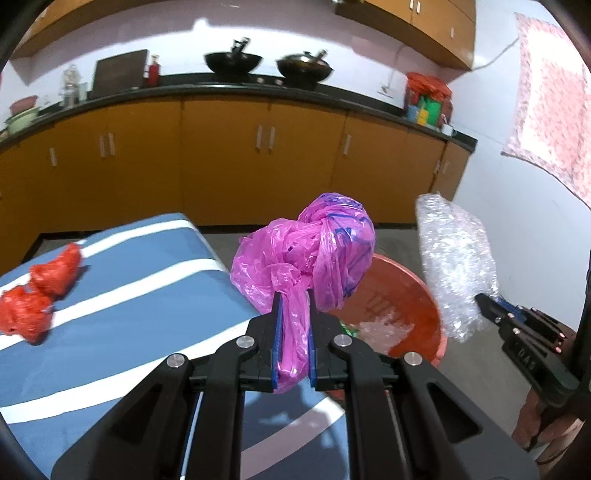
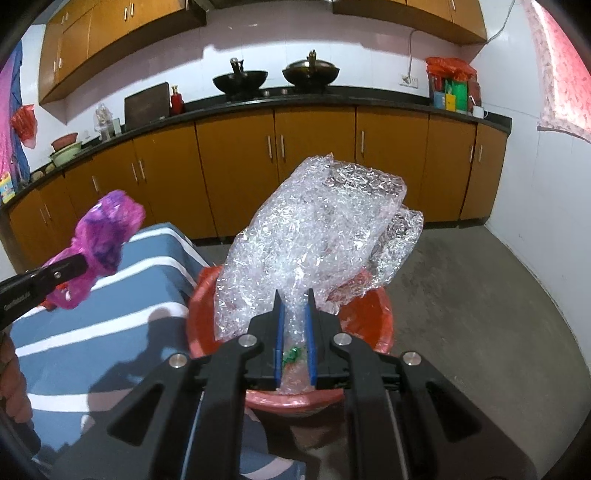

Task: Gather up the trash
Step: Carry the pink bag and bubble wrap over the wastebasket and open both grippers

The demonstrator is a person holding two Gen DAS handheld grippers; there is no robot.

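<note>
Left gripper (image 1: 293, 295) pinches the pink bag (image 1: 306, 251), right gripper (image 2: 293, 295) the bubble wrap (image 2: 317, 229) — either could snag beside the red bin (image 2: 373, 314) at frame centre.

A home kitchen. A dark counter (image 2: 332, 98) runs along the far wall over orange cabinets (image 2: 314, 147), with two woks (image 2: 240, 79) on a stove (wall cabinets (image 2: 122, 33) hang above).
</note>
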